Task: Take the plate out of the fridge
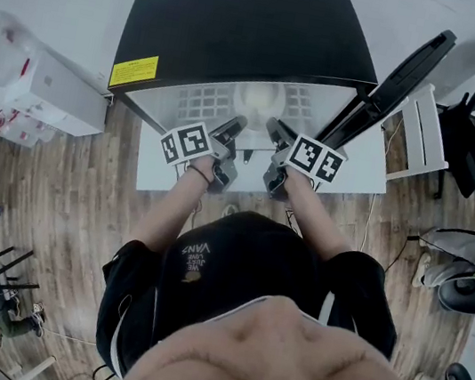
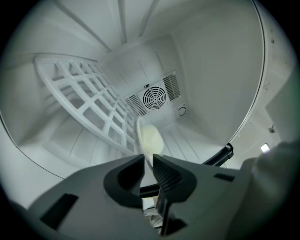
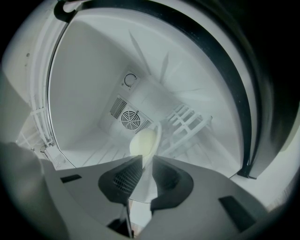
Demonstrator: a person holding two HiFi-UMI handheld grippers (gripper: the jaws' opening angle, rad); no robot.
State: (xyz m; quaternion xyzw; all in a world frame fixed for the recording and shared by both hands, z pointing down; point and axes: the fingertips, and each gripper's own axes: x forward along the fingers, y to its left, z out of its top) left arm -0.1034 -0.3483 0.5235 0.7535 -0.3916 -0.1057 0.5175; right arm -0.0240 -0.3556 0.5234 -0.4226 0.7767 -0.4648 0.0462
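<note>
Wooden floor point(image 1: 55, 199), black office chair point(image 1: 465, 141), white boxes point(image 1: 38, 86) alongside

Left gripper point(image 1: 232, 130): at fridge point(image 1: 247, 24) opening, left of centre; jaws point inward, pinched on plate point(image 2: 151, 139) rim.
Right gripper point(image 1: 276, 132): at fridge opening, right of centre; jaws point inward, pinched on plate's other side.
Marker cubes: facing up, just outside fridge.
Left forearm point(image 1: 167, 209), right forearm point(image 1: 318, 218): bare, stretched toward fridge, converging.

Plate point(image 1: 257, 98) sits in fridge point(image 1: 249, 15) between wire shelf point(image 2: 89, 103) and floor, before rear fan point(image 2: 154, 98), left hand-held gripper point(image 1: 232, 128) and right hand-held gripper point(image 1: 278, 132) clamping its opposite rims.
</note>
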